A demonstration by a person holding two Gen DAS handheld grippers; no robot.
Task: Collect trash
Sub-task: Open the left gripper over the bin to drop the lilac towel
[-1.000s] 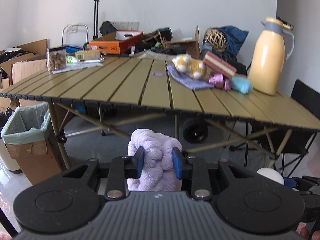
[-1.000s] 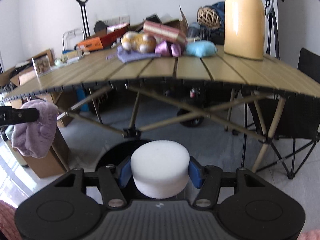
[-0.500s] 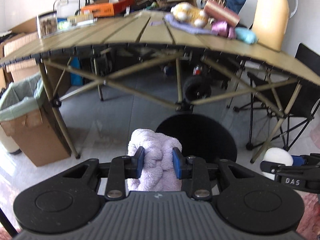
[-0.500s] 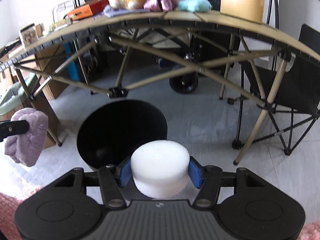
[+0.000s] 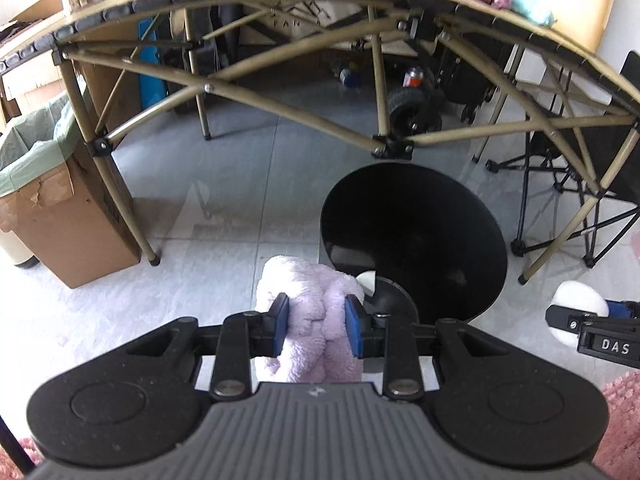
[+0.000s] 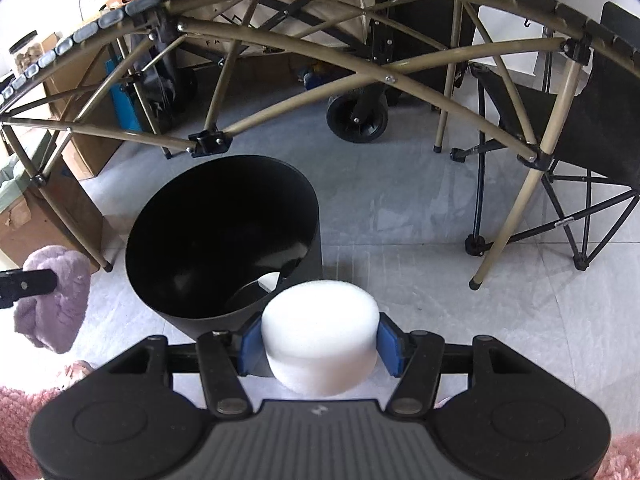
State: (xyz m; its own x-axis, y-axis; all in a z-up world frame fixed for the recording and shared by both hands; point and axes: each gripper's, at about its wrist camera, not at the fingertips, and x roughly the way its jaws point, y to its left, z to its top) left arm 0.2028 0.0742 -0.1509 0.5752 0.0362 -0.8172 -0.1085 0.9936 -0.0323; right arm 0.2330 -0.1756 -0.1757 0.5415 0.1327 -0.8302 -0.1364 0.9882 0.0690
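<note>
Beside the near rim of the round black plastic bin [image 6: 224, 236] on the floor, the left hand-held gripper [image 5: 316, 330] clamps a fluffy lilac cloth [image 5: 310, 320] and the right hand-held gripper [image 6: 320, 344] a white foam puck [image 6: 320, 340], both poised for carrying over the opening and letting go.

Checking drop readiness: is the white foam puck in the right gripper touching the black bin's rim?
Cannot tell. In the right wrist view the white foam puck overlaps the black bin rim; no clear gap or contact shows.
</note>
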